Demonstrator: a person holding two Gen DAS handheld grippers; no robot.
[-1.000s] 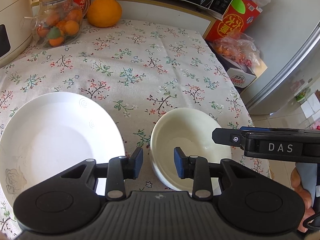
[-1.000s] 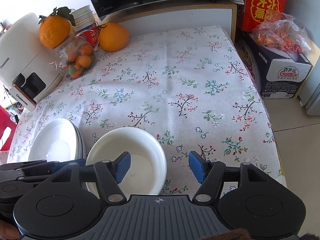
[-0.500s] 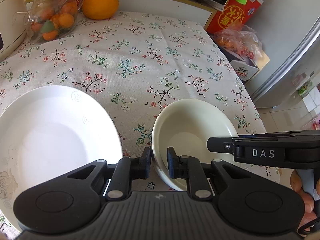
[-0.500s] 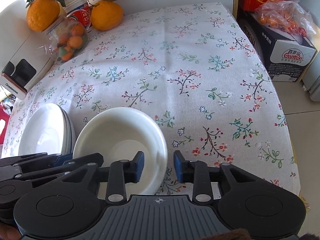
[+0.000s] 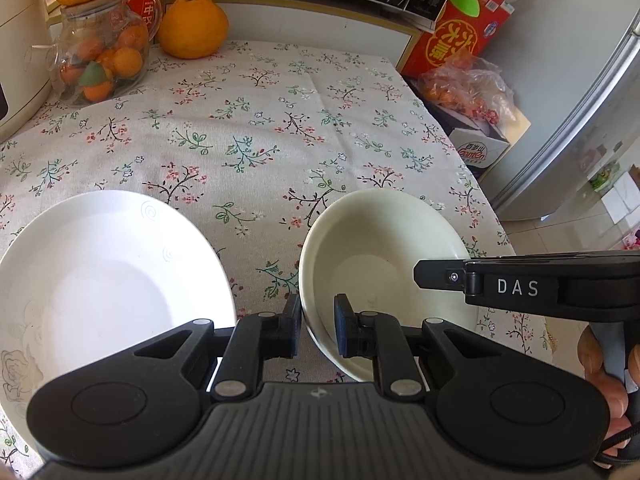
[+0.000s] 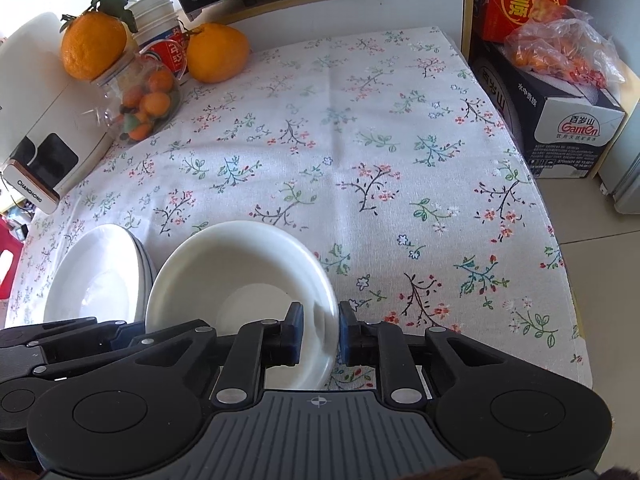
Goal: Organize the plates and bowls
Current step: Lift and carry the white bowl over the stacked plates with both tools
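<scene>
Nearest, the left gripper (image 5: 317, 330) clamps the near-left rim of the white bowl (image 5: 384, 256), and the right gripper (image 6: 319, 334), its jaws having just been closing, pinches the bowl's opposite rim. Beside it lies the plate (image 5: 104, 280) on the floral tablecloth (image 5: 256, 128). Farther back stand a fruit jar (image 5: 102, 60) and an orange (image 5: 193, 26).

We see a woven cloth tablecloth (image 6: 360, 152), matt, printed with small flowers. On it a cream bowl (image 5: 384, 248) and a white plate (image 5: 104, 280) look like smooth, glossy ceramic. Our two grippers are matt black plastic with ribbed grey housings and small metal pins. A clear jar (image 5: 100, 60) looks like glass or plastic.
</scene>
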